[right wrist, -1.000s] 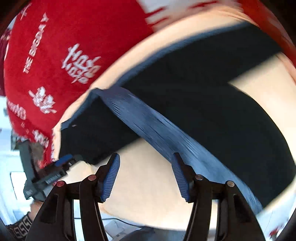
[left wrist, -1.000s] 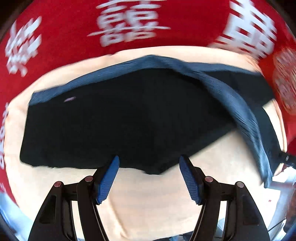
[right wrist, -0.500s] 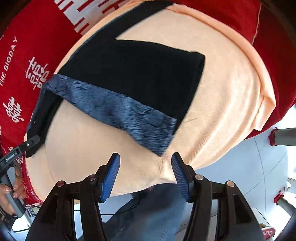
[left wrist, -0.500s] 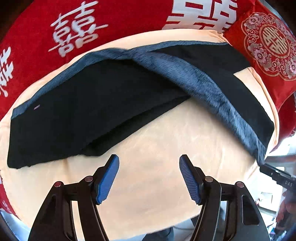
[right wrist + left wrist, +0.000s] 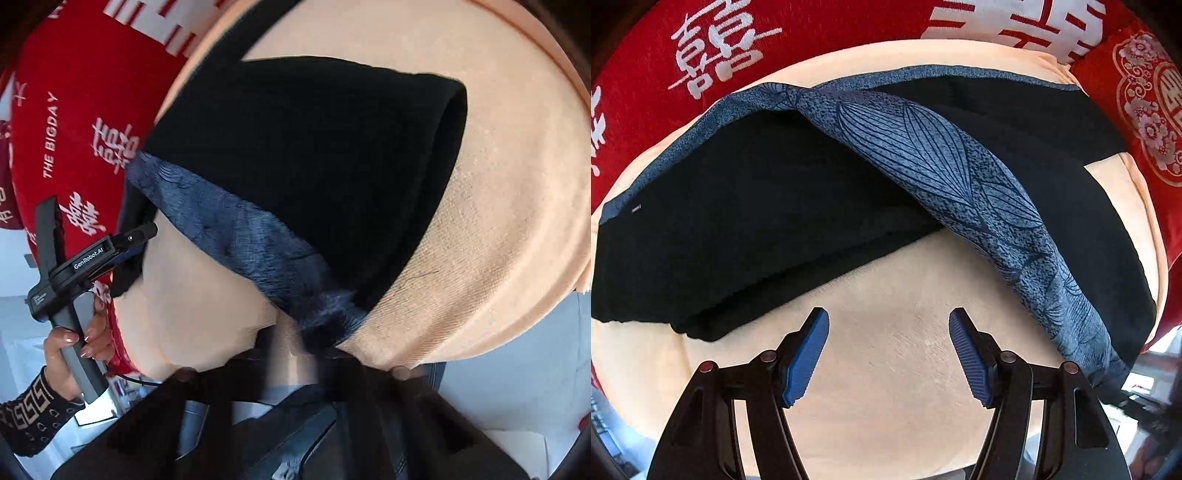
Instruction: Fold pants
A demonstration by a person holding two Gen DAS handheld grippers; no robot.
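- Black pants (image 5: 746,236) with a blue patterned waistband strip (image 5: 945,173): spread on the peach cloth (image 5: 886,369) covering the tabletop, one leg out to each side.
- Red fabric with white characters (image 5: 720,48): behind the peach cloth.
- My left tool (image 5: 888,352): blue pads (image 5: 805,362) spread wide, nothing between them, above bare peach cloth near the pants.
- Left view only: leaf pattern on the strip, both legs at once.
- My right tool (image 5: 295,365): blurred at the strip's end (image 5: 328,321); I cannot tell whether it grips.
- Right view only: my left hand (image 5: 70,347) around the left tool's handle, patterned sleeve cuff (image 5: 29,417), folded leg end (image 5: 450,110).
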